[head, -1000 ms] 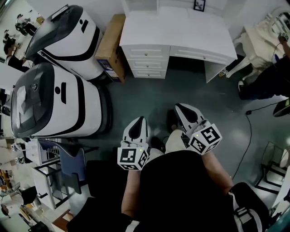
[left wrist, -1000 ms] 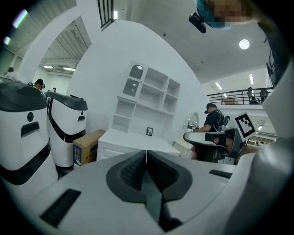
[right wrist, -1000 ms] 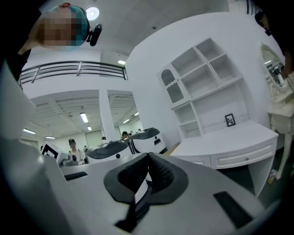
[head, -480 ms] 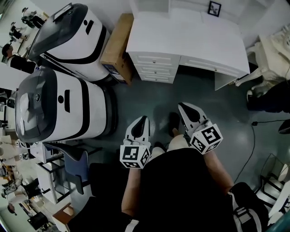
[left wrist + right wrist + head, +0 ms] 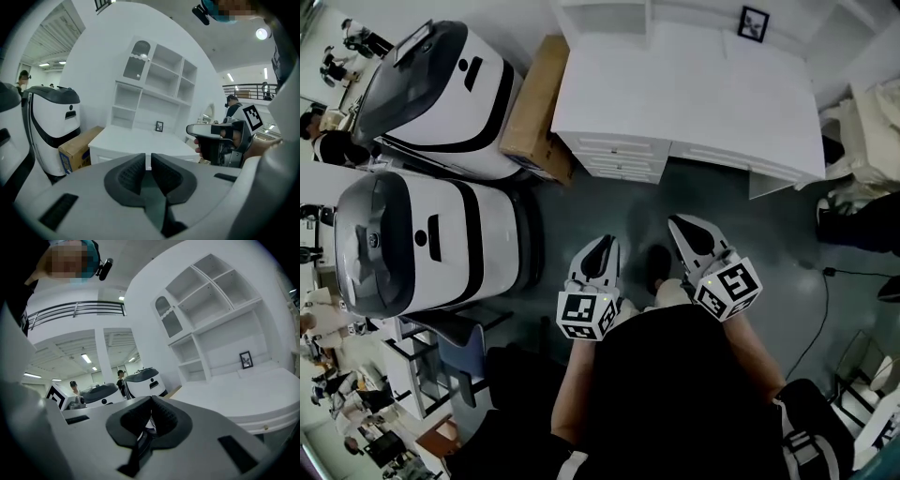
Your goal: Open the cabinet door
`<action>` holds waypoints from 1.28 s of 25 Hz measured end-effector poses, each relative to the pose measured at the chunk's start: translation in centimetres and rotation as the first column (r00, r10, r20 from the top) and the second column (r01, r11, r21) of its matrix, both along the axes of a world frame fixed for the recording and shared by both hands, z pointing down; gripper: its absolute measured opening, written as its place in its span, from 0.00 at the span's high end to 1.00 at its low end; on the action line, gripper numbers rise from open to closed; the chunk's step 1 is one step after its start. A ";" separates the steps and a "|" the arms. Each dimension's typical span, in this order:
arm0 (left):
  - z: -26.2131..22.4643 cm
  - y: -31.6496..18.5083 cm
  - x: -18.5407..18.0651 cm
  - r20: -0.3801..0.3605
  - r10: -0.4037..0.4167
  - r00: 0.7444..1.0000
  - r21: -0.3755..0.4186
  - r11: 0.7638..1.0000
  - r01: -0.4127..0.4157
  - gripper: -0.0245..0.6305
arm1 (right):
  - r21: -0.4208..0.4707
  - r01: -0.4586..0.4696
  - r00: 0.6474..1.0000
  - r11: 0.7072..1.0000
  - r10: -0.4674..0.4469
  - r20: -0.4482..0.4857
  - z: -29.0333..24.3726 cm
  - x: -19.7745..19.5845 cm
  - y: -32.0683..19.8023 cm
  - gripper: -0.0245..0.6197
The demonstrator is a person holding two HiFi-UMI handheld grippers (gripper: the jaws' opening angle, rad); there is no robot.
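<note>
The cabinet door (image 5: 136, 61) is a narrow white door with an arched glass pane, at the upper left of the hutch over a white desk (image 5: 694, 89). In the right gripper view the cabinet door (image 5: 168, 318) looks shut. Both grippers hang over the grey floor short of the desk, well away from the door. My left gripper (image 5: 602, 247) is shut and holds nothing; in its own view the left gripper (image 5: 149, 158) has its pads together. My right gripper (image 5: 679, 223) is also shut and empty, and its own view shows the right gripper (image 5: 151, 401) with pads meeting.
Left of the desk leans a cardboard box (image 5: 534, 94), beside two big white and black machines (image 5: 441, 80) (image 5: 422, 239). Drawers (image 5: 619, 155) fill the desk's left front. A small picture frame (image 5: 754, 22) stands on the desk. Chairs and people are at the edges.
Both grippers and the head camera have moved forward toward the desk, which now looks larger and nearer. The left gripper has drawn closer alongside the right. Both stay shut.
</note>
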State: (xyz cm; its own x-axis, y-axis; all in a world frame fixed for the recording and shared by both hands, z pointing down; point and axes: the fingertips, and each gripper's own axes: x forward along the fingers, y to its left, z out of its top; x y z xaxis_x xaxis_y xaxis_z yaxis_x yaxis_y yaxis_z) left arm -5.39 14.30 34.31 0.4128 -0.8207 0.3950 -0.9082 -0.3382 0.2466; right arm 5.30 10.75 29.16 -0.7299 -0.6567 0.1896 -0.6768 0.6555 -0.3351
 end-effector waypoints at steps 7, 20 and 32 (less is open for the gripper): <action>3.0 -5.0 3.1 0.016 0.006 1.000 -0.064 0.998 -0.005 0.82 | -0.057 0.033 0.999 0.998 -0.034 -0.008 2.0 2.2 -4.2 0.94; 8.9 -11.4 3.4 -0.017 -0.057 0.998 -0.145 0.988 0.054 0.79 | -0.146 0.061 0.996 0.987 -0.070 -0.054 6.5 2.8 -8.3 0.94; 15.6 -16.6 1.7 0.021 0.010 1.000 -0.202 0.979 -0.006 0.74 | -0.177 0.020 0.992 0.984 -0.042 -0.122 9.8 0.7 -11.2 0.94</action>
State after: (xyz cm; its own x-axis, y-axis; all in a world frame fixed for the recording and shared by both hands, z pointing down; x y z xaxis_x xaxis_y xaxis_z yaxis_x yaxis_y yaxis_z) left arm -3.68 -2.32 49.92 0.4088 -0.7196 0.5613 -0.9115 -0.2909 0.2909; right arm 5.97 -0.41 38.91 -0.7129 -0.5825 0.3905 -0.7006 0.6158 -0.3606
